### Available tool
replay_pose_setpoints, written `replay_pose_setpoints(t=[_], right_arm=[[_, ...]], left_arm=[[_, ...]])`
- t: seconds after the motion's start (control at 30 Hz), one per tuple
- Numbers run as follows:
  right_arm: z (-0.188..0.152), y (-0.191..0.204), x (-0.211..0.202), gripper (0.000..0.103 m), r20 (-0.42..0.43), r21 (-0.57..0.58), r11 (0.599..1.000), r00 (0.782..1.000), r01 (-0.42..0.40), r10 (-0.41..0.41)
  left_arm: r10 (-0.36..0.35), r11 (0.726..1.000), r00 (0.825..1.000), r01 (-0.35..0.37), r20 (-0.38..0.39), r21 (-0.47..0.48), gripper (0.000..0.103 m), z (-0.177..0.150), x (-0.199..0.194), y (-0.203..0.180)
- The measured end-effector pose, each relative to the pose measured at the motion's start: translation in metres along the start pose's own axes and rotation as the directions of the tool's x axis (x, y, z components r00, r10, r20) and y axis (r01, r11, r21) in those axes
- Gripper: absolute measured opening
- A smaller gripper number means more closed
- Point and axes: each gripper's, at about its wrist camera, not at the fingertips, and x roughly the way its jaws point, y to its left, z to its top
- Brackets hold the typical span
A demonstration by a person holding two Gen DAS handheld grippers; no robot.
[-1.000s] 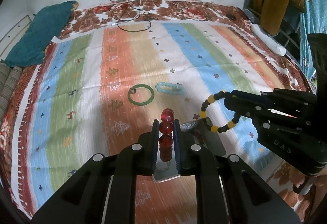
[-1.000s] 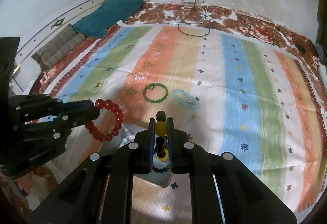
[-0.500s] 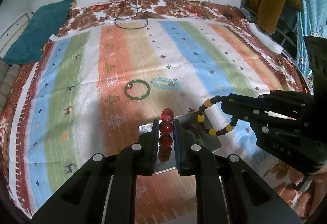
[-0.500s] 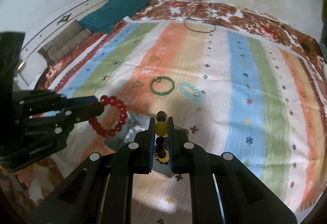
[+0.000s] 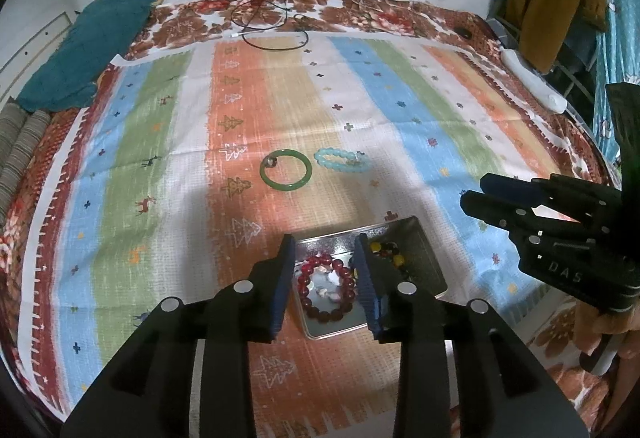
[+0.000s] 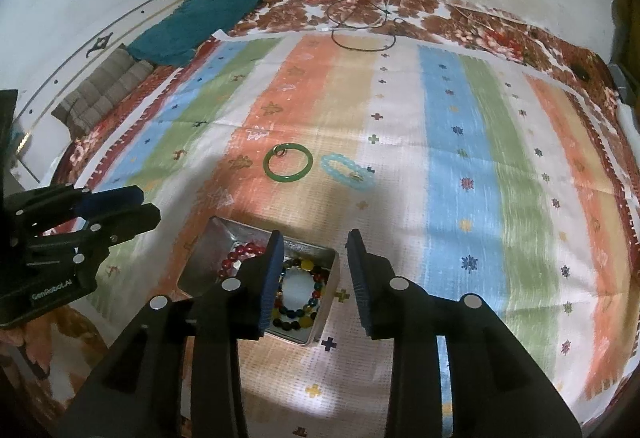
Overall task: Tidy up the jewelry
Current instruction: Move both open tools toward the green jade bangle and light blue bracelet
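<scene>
The left gripper [image 5: 326, 250] and right gripper [image 6: 316, 244] have just been opening; their jaws stand apart, nothing between. Below them, the red bracelet [image 5: 326, 288] and dark beaded bracelet [image 6: 298, 296] lie in the tin [image 5: 420, 250]. Farther off, a green bangle [image 5: 286, 170] and pale blue bracelet [image 5: 340, 161] rest on the striped cloth [image 5: 400, 98].

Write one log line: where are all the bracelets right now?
left gripper: jaws just opened, empty | right gripper: same | red bracelet, multicolour bracelet: in tin | green bangle, blue bracelet: on cloth
</scene>
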Motion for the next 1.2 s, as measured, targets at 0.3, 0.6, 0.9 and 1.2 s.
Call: replay_pose_setpoints(t=[0.3, 0.6, 0.9, 1.2], right_arm=[[0.005, -0.007, 0.005, 0.047, -0.015, 0.022, 1.0, 1.0, 0.008, -0.008], [0.014, -0.013, 0.015, 0.057, -0.029, 0.033, 0.999, 0.999, 0.02, -0.019], [0.026, -0.017, 0.031, 0.067, -0.056, 0.032, 0.998, 0.997, 0.055, -0.053], [0.043, -0.024, 0.05, 0.071, -0.075, 0.038, 0.996, 0.994, 0.085, -0.082]], left_arm=[[0.016, 1.0, 1.0, -0.016, -0.01, -0.023, 0.048, 0.003, 0.006, 0.011], [0.054, 0.995, 0.998, -0.057, -0.033, -0.083, 0.058, 0.015, 0.019, 0.03], [0.1, 0.991, 0.993, -0.105, -0.069, -0.081, 0.068, 0.032, 0.039, 0.038], [0.131, 0.984, 0.985, -0.142, -0.112, -0.105, 0.072, 0.047, 0.062, 0.055]])
